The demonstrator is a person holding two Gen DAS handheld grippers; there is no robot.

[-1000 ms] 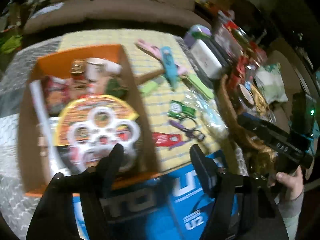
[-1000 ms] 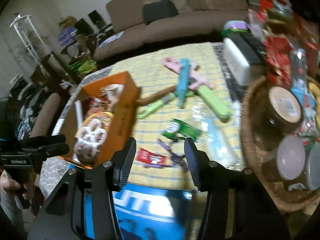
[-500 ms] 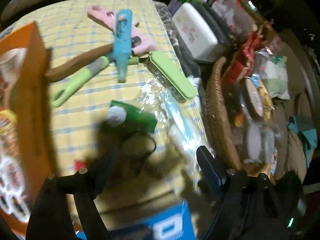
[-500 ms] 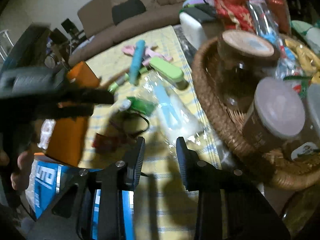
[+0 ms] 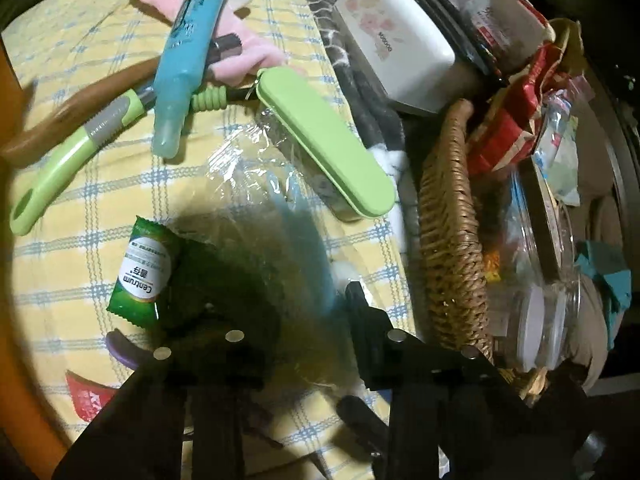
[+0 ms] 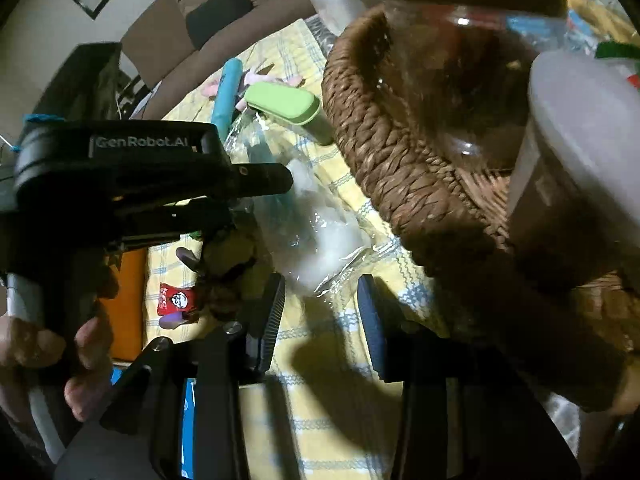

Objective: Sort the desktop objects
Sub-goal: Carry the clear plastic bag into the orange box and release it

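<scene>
Now my left gripper [image 5: 280,304] hangs low over the yellow checked cloth [image 5: 72,248] with its jaws spread and nothing between them; a second ago it sat back above the orange box, so I have swung it across and down. Under its fingers lies the clear plastic bag [image 5: 256,184], crinkled and partly in shadow, and just to the left sits the green Centrum sachet [image 5: 146,270]. I judge one of these two is my next pick, though I cannot tell which. My right gripper [image 6: 320,316] has also come forward, jaws apart and empty, its tips just short of the bag's near edge, with the wicker basket [image 6: 400,184] close on its right. Both tools crowd one spot, so they could collide.
</scene>
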